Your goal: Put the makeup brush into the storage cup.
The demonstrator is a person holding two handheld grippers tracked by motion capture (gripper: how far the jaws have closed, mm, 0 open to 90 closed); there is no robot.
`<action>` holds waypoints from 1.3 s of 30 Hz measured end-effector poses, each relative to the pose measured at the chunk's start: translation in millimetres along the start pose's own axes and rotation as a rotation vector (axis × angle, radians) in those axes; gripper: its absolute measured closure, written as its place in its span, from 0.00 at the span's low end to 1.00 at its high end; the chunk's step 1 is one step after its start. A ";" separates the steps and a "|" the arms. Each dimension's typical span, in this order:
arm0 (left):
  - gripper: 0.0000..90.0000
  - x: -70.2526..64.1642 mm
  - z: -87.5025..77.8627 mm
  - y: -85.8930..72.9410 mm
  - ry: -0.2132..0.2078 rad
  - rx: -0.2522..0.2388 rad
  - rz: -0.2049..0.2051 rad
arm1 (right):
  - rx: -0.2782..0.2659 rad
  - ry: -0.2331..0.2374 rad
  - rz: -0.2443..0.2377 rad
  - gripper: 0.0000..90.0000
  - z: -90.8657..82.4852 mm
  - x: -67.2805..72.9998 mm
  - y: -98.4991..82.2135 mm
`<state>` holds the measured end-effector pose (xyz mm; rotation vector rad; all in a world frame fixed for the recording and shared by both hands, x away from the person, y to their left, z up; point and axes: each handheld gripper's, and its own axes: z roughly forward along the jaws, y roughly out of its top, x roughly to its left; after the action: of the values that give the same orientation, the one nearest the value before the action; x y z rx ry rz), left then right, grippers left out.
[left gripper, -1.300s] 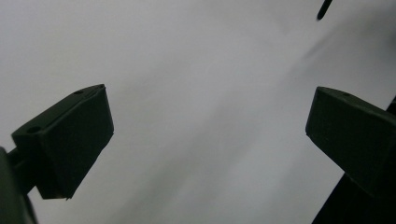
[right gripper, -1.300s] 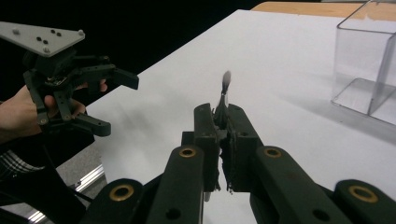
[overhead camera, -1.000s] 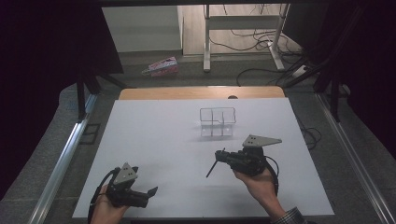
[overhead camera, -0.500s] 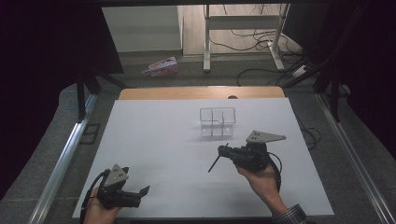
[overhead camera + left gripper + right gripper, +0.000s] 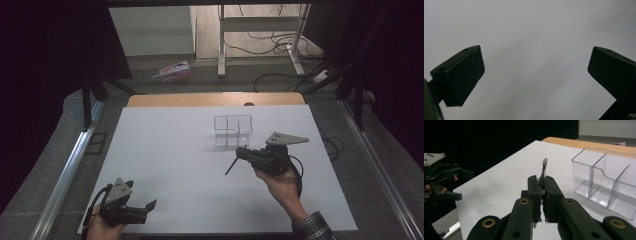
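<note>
The right gripper (image 5: pixel 243 151) holds a thin dark pen-like stick (image 5: pixel 231 165) just in front of the clear organizer (image 5: pixel 233 130), toward the person's side of the white table (image 5: pixel 165 150). The stick is probably light, rigid and smooth, so it can swivel or slip if clamped near one end. The preferred hold is across the shaft near its middle, with the long axis square to the pads. In the right gripper view the jaws stand fully closed on the stick (image 5: pixel 544 173), whose tip rises above them beside the organizer (image 5: pixel 606 182), a three-compartment box of thin clear plastic that is likely easy to tip. The left gripper (image 5: pixel 148 206) hovers well apart from the organizer, near the table's front left corner; its fingers (image 5: pixel 461 75) are spread wide and hold nothing.
</note>
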<state>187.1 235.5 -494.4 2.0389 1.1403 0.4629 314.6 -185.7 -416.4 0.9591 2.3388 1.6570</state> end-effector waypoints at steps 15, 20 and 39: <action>0.01 3.8 -7.2 -7.6 0.005 0.000 -0.021 | -0.034 -0.045 -0.039 0.94 4.9 -11.1 25.8; 0.01 3.7 -6.4 -7.6 0.001 0.005 -0.021 | -0.040 -0.056 -0.057 0.94 7.0 -13.4 34.7; 0.01 4.2 -5.3 -7.5 -0.015 0.002 -0.018 | -0.085 -0.110 -0.093 0.94 17.8 -26.8 65.9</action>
<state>181.7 243.8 -496.7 2.0287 1.1499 0.4372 371.7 -173.0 -372.0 0.8874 2.1895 1.6118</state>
